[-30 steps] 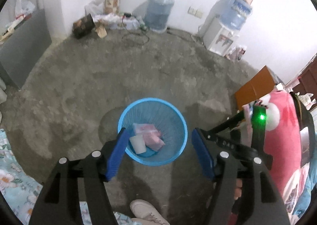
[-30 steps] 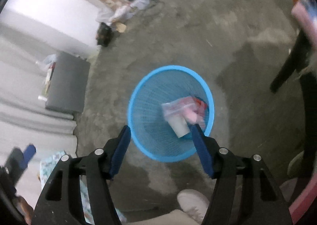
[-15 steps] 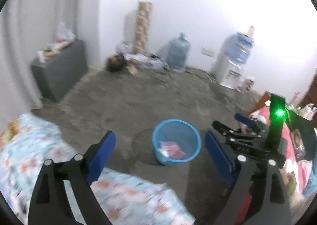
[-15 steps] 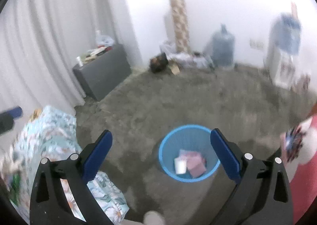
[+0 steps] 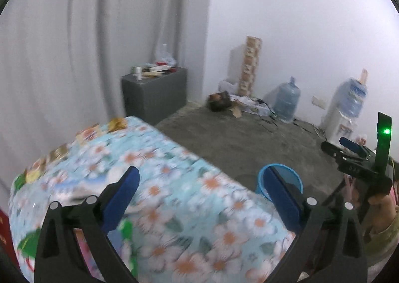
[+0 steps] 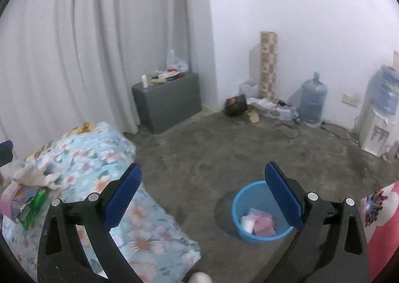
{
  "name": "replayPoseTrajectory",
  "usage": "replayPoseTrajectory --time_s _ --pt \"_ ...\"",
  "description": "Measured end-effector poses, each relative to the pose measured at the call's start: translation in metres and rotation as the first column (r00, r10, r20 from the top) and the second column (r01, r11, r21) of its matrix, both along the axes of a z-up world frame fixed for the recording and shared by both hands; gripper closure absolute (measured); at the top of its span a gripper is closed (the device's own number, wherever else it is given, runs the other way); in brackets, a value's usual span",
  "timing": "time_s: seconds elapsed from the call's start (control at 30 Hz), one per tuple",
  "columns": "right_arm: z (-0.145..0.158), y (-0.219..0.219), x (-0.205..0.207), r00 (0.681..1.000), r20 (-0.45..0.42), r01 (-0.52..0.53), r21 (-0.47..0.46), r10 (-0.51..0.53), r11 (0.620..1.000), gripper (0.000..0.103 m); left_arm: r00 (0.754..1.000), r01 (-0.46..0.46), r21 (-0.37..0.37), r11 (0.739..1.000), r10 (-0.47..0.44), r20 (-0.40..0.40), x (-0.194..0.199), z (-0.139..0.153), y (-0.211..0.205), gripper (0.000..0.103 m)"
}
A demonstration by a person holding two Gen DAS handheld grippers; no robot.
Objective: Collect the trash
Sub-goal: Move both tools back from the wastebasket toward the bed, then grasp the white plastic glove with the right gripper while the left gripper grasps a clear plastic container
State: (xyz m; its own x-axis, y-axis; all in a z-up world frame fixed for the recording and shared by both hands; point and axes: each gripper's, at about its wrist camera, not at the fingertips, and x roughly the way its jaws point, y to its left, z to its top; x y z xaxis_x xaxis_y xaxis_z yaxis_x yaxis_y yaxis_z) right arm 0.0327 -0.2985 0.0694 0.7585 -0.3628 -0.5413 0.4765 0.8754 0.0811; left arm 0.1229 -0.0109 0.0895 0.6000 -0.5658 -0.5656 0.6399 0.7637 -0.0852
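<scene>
A blue plastic basket (image 6: 259, 230) stands on the concrete floor with a pink packet (image 6: 264, 224) and a white piece (image 6: 247, 223) inside. It also shows in the left wrist view (image 5: 296, 180), partly behind a finger. My left gripper (image 5: 202, 198) is open and empty above a floral-covered bed (image 5: 174, 195). My right gripper (image 6: 203, 195) is open and empty, raised over the floor left of the basket. On the bed lie a green wrapper (image 6: 32, 208), a crumpled white bag (image 6: 32, 175) and a pink packet (image 6: 10, 204). The right gripper also shows in the left wrist view (image 5: 354, 155).
A grey cabinet (image 6: 172, 103) with clutter stands by the curtain. A water jug (image 6: 311, 103), a rolled mat (image 6: 268, 63) and a water dispenser (image 6: 376, 128) line the far wall. Cables (image 6: 286, 128) lie on the floor. A red and pink cloth (image 6: 384, 220) is at right.
Both grippers have lifted away from the basket and swung left toward the bed. The basket now looks smaller and lower right. Both grippers stay open and empty.
</scene>
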Motion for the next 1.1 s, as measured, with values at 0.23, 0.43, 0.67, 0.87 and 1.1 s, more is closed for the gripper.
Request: replayPoseTrajectory --time_s 0.23,0.43,0.67,0.87,1.1 --pt "0.001 0.040 0.026 0.988 -0.046 -0.143 0.063 0.146 0.988 0.008 0.986 -0.165 -0.046 0.985 0.165 0.002 -0.026 -0.002 0.074 0.006" --pt "-0.008 0.078 0.055 0.959 -0.096 -0.255 0.121 0.267 0.959 0.008 0.953 -0.302 -0.081 0.950 0.303 0.004 -0.045 -0.001 0.133 0.006" --pt "-0.006 0.136 0.081 0.908 -0.121 -0.393 0.092 0.402 0.915 0.008 0.896 -0.443 -0.127 0.887 0.443 -0.028 -0.049 -0.008 0.197 0.006" --pt "-0.017 0.167 0.099 0.891 -0.217 -0.399 0.041 0.398 0.916 0.008 0.865 -0.501 -0.158 0.851 0.495 -0.079 -0.037 -0.019 0.228 0.006" --pt "-0.026 0.177 0.113 0.863 -0.226 -0.435 0.125 0.453 0.892 0.008 0.857 -0.515 -0.220 0.828 0.488 -0.167 -0.001 -0.025 0.254 0.006"
